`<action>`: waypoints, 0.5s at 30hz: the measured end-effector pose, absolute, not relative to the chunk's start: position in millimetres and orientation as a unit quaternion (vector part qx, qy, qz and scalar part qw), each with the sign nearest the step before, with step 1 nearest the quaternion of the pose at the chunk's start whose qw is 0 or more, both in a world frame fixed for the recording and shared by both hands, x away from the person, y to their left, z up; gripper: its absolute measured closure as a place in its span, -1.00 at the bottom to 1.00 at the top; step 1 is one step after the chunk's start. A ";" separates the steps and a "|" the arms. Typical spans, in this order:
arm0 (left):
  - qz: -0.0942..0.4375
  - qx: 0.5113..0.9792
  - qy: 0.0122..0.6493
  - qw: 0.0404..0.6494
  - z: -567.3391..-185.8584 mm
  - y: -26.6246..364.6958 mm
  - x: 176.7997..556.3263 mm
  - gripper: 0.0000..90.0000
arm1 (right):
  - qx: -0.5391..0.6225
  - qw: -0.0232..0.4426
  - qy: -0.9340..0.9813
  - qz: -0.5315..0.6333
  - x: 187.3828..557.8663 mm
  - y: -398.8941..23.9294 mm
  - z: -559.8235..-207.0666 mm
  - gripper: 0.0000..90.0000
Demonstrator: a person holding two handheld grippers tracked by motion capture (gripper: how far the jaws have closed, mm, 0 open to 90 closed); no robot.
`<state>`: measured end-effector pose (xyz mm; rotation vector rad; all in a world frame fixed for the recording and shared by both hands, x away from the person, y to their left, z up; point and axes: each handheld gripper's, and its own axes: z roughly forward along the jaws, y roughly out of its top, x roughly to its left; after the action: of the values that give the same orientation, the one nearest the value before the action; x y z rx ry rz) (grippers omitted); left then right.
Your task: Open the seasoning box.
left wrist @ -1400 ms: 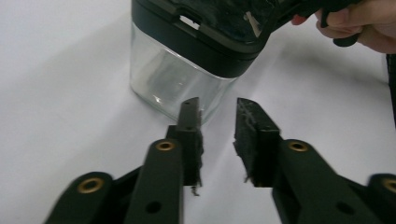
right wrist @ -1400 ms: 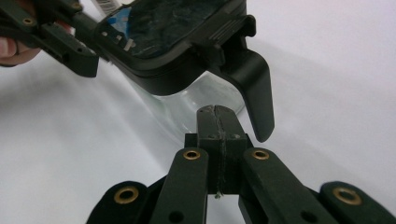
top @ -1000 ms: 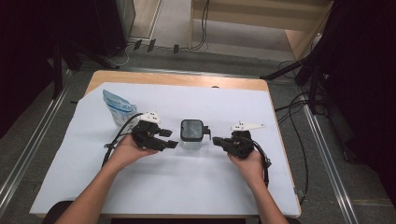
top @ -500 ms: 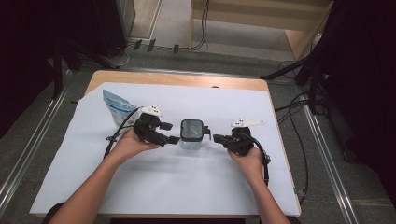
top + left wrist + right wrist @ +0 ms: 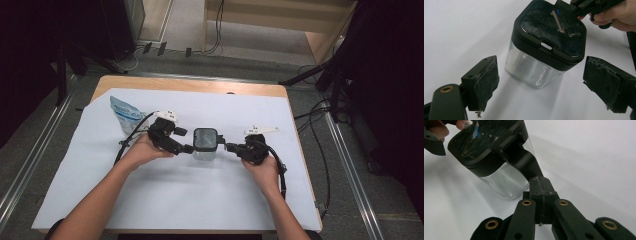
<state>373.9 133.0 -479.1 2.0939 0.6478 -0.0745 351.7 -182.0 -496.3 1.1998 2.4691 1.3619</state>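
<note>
A clear square container (image 5: 205,150) with a black lid (image 5: 205,138) stands mid-table on the white sheet. My left gripper (image 5: 186,140) is just left of it. Its jaws have just been opening and now stand wide. In the left gripper view the container (image 5: 534,67) stands just beyond the two pads (image 5: 485,85), which do not touch it. My right gripper (image 5: 229,146) reaches the container's right side. In the right gripper view its jaws (image 5: 540,182) are shut, and a black flap (image 5: 524,160) runs from the lid into them.
A blue and white bag (image 5: 125,115) lies at the back left of the white sheet (image 5: 200,200). A strip of bare wooden table (image 5: 190,85) shows along the far edge. Cables trail from both grippers.
My left gripper has moved right, up to the container, and its jaws have spread wider. The right gripper and the container have stayed where they were.
</note>
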 end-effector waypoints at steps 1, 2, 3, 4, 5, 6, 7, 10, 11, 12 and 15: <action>-0.030 0.850 0.261 0.456 -478.6 132.5 375.6 -0.72 | 0.393 0.037 0.805 0.443 351.8 -182.3 -496.4 1.00; -0.029 0.850 0.260 0.457 -478.0 131.4 377.3 -0.74 | 0.393 0.037 0.805 0.442 351.9 -182.2 -496.6 1.00; -0.027 0.850 0.259 0.458 -477.5 131.2 378.2 -0.75 | 0.393 0.036 0.806 0.442 352.0 -182.2 -496.7 1.00; -0.030 0.851 0.255 0.458 -476.5 130.5 379.9 -0.75 | 0.393 0.036 0.805 0.442 352.1 -182.1 -496.6 1.00; -0.031 0.851 0.255 0.458 -476.3 129.5 380.1 -0.76 | 0.393 0.035 0.806 0.442 352.2 -182.1 -496.6 1.00; -0.028 0.855 0.250 0.454 -476.0 128.1 380.0 -0.77 | 0.393 0.035 0.805 0.442 352.3 -182.2 -496.6 1.00; -0.029 0.856 0.245 0.454 -476.3 126.7 379.0 -0.78 | 0.393 0.034 0.805 0.443 352.6 -182.3 -496.7 1.00; -0.027 0.864 0.235 0.445 -477.5 122.7 377.0 -0.81 | 0.392 0.034 0.805 0.444 353.0 -182.5 -497.1 1.00; -0.026 0.865 0.235 0.444 -478.4 121.2 376.6 -0.83 | 0.393 0.034 0.805 0.443 353.0 -182.5 -497.1 1.00; -0.028 0.865 0.233 0.443 -479.4 119.7 376.3 -0.84 | 0.393 0.034 0.805 0.443 353.0 -182.4 -497.2 1.00; -0.023 0.870 0.231 0.436 -482.4 116.2 376.1 -0.90 | 0.394 0.035 0.805 0.443 353.2 -182.3 -497.2 1.00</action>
<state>376.1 116.2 -482.4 2.1637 0.5748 -0.0567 353.2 -182.3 -497.2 1.2108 2.4739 1.3612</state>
